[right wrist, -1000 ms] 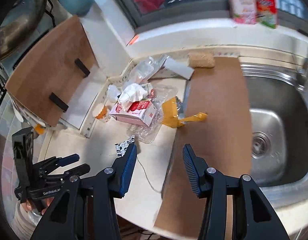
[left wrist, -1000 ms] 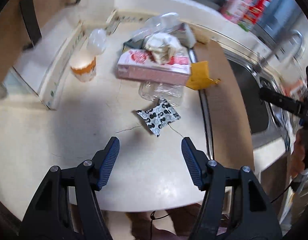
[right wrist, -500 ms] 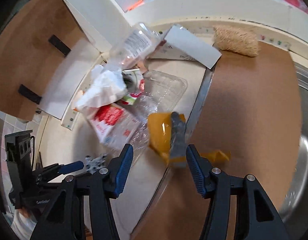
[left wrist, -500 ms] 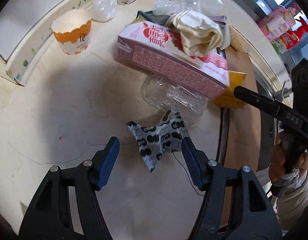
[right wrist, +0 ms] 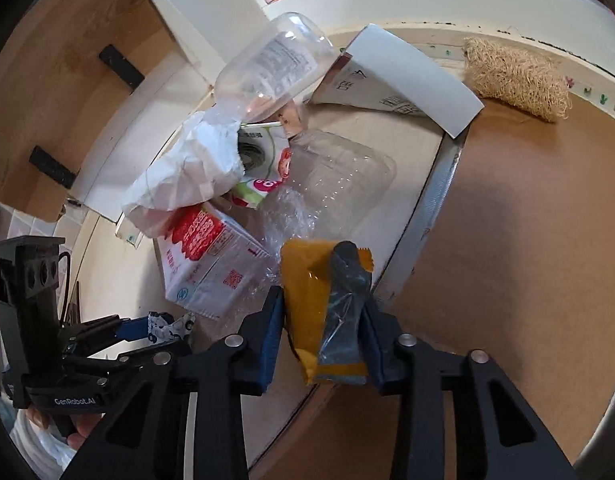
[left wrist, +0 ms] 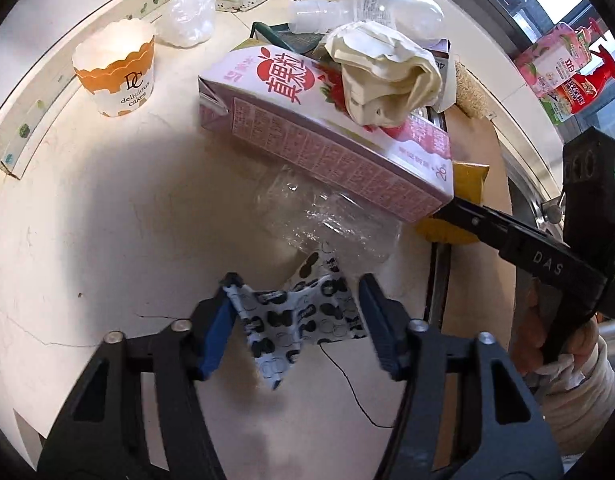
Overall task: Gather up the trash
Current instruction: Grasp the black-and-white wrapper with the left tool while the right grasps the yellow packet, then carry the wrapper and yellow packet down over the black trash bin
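Note:
A heap of trash lies on the white counter. My left gripper has its jaws around a black-and-white patterned wrapper, touching both blue pads. My right gripper has its jaws closed against a yellow snack wrapper at the edge of the brown board. Behind lie a pink strawberry milk carton, a crumpled paper, a clear plastic bottle and a clear plastic tray.
An orange-and-white paper cake cup and a clear plastic bag stand at the counter's back left corner. A white card box and a loofah scrubber lie at the back. Soap refills stand on the sill.
Both grippers moved forward and down into the heap. The left jaws came around the patterned wrapper. The right jaws narrowed onto the yellow wrapper.

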`<state>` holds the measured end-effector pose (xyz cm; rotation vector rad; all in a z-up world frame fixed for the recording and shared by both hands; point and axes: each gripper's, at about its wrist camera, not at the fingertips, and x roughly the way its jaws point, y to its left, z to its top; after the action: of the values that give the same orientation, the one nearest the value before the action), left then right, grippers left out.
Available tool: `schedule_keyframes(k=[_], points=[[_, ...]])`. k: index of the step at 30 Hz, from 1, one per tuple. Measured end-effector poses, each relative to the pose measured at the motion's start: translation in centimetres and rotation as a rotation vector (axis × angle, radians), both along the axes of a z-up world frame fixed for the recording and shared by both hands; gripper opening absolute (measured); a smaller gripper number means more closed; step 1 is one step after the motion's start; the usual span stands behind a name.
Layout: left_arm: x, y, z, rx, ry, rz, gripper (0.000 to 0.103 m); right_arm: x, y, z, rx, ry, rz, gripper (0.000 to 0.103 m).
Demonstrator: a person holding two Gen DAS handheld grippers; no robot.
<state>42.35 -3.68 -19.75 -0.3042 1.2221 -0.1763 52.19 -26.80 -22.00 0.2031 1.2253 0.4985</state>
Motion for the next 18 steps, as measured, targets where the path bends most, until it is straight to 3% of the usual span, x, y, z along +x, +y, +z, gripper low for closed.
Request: schedule_keyframes(k=[1, 8, 18], points=[[-0.1, -0.3, 0.0, -0.005, 0.0, 0.004, 0.04, 0.0, 0.0, -0.1, 0.001, -0.003, 0.007, 0.033], [-2.2, -0.4, 0.4, 0.007, -0.017, 0.031, 0.034, -0.5, -0.1, 0.3, 0.025, -0.042, 0.018, 0.021], [-5.6, -1.8, 3.6, 0.047, -0.095, 0.046, 0.03, -4.1, -0.7, 2.3, 0.098, -0.059, 0.026, 0.016]])
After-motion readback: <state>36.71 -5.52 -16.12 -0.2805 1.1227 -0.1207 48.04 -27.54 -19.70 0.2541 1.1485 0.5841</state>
